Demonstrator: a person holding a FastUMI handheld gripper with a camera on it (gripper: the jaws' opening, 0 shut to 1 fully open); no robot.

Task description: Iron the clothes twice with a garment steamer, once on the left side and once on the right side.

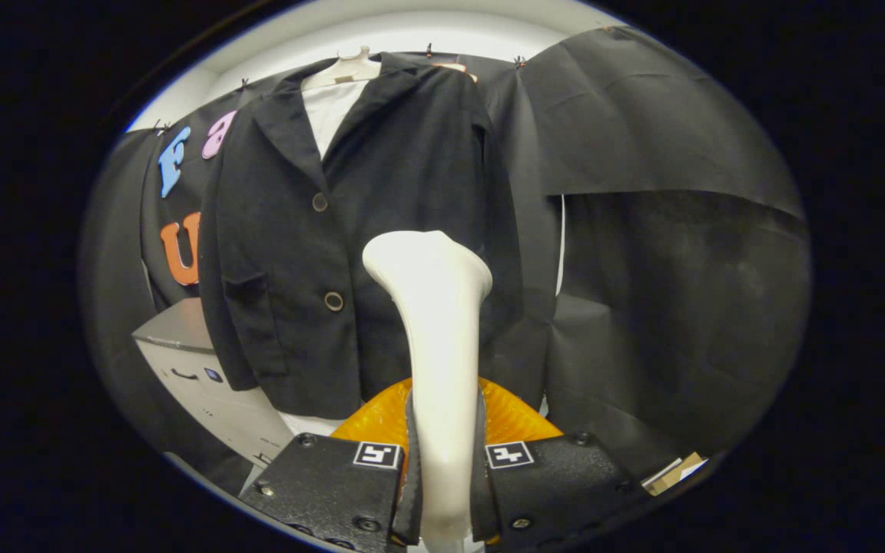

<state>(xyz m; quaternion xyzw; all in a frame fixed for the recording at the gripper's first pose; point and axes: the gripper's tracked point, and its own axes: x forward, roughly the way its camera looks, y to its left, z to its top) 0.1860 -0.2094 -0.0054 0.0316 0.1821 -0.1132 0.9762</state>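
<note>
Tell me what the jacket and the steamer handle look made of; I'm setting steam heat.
Jacket: matte black woven cloth, probably wool or a blend, fine grain and no shine. Steamer: smooth cream plastic by its soft gloss, clamped between both fingers of the gripper.

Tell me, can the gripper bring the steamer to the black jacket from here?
Probably yes: the gripper is shut on the steamer, and nothing stands between its head and the hanging jacket.

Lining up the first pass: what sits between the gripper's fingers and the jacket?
In the gripper view, the gripper is shut on the white garment steamer; its head rises ahead of the fingers, in front of the black jacket.
</note>
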